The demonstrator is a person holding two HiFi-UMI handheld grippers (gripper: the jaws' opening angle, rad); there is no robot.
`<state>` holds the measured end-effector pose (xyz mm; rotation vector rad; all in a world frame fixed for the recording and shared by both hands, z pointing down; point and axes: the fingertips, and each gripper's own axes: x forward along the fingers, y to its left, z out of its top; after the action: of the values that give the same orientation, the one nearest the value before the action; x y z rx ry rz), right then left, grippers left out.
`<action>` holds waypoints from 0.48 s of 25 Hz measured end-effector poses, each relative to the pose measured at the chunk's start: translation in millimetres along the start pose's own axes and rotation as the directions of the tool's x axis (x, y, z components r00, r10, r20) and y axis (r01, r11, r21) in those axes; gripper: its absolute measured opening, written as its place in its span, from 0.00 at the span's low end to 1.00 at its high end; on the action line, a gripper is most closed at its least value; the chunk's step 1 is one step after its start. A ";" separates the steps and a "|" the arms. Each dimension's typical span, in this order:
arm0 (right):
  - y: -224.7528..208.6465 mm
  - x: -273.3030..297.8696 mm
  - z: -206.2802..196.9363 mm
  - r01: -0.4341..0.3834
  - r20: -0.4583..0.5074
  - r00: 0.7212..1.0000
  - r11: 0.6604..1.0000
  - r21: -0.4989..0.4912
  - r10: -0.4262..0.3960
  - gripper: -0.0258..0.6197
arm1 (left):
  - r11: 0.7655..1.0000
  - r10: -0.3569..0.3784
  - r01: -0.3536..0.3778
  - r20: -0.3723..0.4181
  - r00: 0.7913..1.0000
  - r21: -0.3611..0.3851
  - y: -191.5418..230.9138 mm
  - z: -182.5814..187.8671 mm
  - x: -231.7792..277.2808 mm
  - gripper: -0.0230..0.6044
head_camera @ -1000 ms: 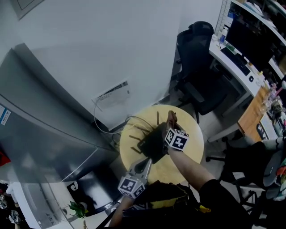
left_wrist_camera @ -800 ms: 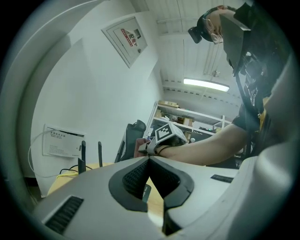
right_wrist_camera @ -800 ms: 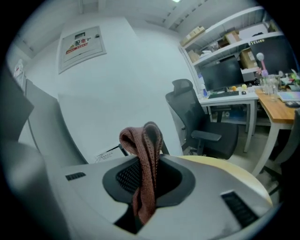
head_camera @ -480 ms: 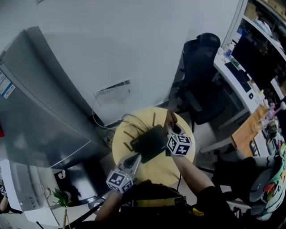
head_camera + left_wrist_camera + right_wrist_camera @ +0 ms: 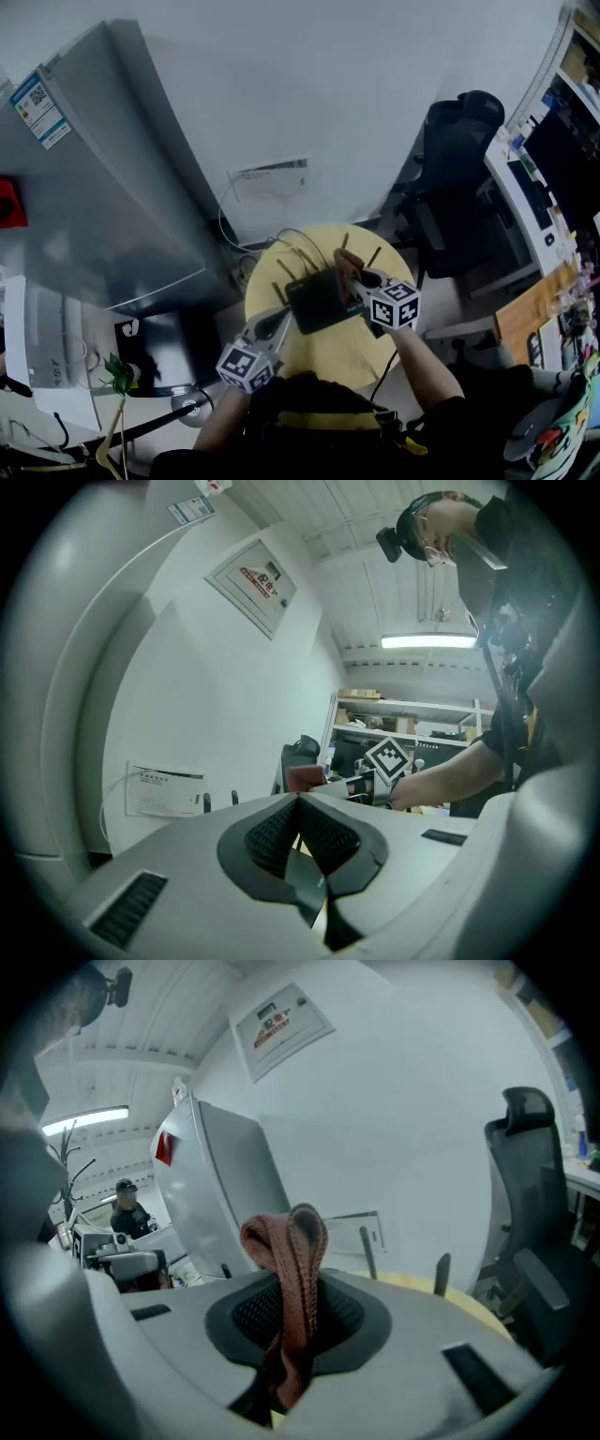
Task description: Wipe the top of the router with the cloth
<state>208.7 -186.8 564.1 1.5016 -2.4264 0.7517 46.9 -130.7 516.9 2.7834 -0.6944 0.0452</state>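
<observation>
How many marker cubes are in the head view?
2. One marker cube sits on the left gripper at the table's near edge; the other on the right gripper beside the router. None seems hidden.

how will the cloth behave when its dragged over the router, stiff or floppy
Probably floppy: the cloth folds over and droops from the fingers of the right gripper. Its knitted weave looks likely to grip rather than slip. It may bunch up on the router.

Head view steeply overhead, gripper views low, sharing wall plate [image 5: 164, 789], chair [image 5: 525, 1185].
</observation>
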 end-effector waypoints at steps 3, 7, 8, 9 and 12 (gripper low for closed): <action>20.6 30.5 -26.9 -0.100 -0.138 0.985 0.994 0.043 0.105 0.13 | 0.998 0.062 -0.062 0.009 0.998 0.000 6.2 -2.7 -12.1 0.04; 48.7 69.1 -69.1 -0.167 -0.338 0.923 0.982 0.087 0.187 0.13 | 0.987 0.159 -0.158 0.010 0.987 -0.019 15.1 -9.1 -36.0 0.04; 55.0 77.9 -77.0 -0.172 -0.370 0.907 0.979 0.108 0.200 0.13 | 0.982 0.186 -0.186 0.012 0.982 -0.025 18.0 -10.1 -43.2 0.04; 59.6 86.4 -84.2 -0.171 -0.396 0.893 0.975 0.138 0.213 0.13 | 0.976 0.215 -0.214 0.016 0.977 -0.031 21.2 -10.8 -50.7 0.04; 64.9 108.9 -101.6 -0.145 -0.442 0.863 0.957 0.251 0.246 0.13 | 0.954 0.297 -0.295 0.025 0.955 -0.047 31.0 -14.0 -72.3 0.04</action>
<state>90.5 -196.7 675.0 0.9771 -2.1891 1.2824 -31.0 -120.2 531.3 2.6201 -1.1021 0.0445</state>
